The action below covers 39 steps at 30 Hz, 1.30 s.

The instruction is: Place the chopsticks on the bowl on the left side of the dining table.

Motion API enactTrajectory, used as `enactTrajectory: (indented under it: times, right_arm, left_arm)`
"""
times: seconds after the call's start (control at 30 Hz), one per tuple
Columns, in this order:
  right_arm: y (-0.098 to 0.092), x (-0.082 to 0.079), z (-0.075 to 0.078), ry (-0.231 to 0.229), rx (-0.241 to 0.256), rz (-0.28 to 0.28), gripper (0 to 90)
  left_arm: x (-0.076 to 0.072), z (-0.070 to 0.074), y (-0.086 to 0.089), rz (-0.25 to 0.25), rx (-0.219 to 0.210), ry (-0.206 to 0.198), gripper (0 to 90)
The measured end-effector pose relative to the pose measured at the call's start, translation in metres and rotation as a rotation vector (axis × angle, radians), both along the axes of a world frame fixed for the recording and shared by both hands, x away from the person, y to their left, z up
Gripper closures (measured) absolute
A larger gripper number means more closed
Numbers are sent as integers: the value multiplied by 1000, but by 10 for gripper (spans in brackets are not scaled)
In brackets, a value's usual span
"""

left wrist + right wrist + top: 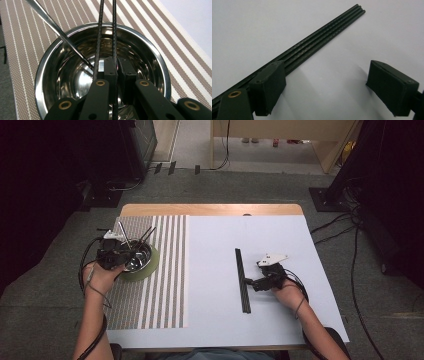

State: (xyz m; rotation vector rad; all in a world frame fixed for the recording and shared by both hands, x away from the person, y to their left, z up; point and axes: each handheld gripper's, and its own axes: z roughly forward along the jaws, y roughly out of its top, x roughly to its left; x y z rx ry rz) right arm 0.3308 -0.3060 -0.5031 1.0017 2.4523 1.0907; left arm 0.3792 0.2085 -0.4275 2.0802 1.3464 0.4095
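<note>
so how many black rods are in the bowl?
2: both black rods stand in the bowl, one clamped by the left gripper. A silver stick leans beside them.

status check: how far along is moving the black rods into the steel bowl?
Done: one black rod and a shiny metal stick already lean in the steel bowl, which stands on a green plate.

In hand: the left gripper is shut on a second black rod over the bowl.

Left: a row of black rods lies on the white table; the right gripper is open beside it, gripping nothing.
</note>
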Motion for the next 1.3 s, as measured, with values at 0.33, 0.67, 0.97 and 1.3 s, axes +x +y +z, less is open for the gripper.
enactTrajectory:
  times: [0.33,0.67,0.97,1.3]
  right_arm:
    - [0,0,0,0,0,0,151]
    - [0,0,0,-1,0,0,151]
    - [0,0,0,0,0,0,151]
    - [0,0,0,-1,0,1,151]
  left_arm:
    - [0,0,3,6,4,-2,866]
    - [-6,9,5,5,12,-92,659]
    - [-1,-2,4,53,39,-59,602]
    - [1,-7,3,44,35,-42,647]
